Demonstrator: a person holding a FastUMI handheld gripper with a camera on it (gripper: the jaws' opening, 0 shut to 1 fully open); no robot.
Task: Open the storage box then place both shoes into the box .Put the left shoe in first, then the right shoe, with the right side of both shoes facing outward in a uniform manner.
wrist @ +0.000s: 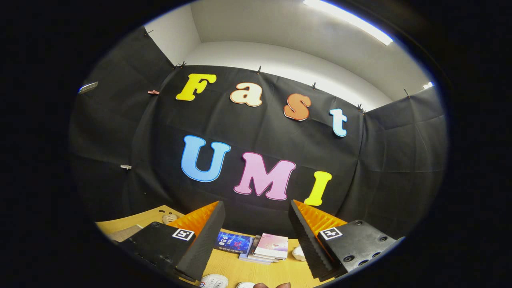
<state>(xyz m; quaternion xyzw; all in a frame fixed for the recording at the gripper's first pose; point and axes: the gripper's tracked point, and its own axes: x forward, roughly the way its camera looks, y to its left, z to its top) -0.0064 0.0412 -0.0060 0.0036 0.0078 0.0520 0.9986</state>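
My gripper [256, 208] is held high and tilted up toward the booth wall, its two fingers wide apart with nothing between them. Below the gap between the fingers, the toe of a white shoe [214, 281] peeks in on the wooden table [256, 268], with the tip of a second white shoe [245, 285] beside it. A person's fingertips [272, 285] show just to the right of the shoes.
A stack of books [268, 248] and a dark blue booklet [233, 242] lie on the table beyond the fingers. A small white object [298, 253] sits by the right finger. A pale figure [170, 218] stands near the left finger. Black cloth encloses the table.
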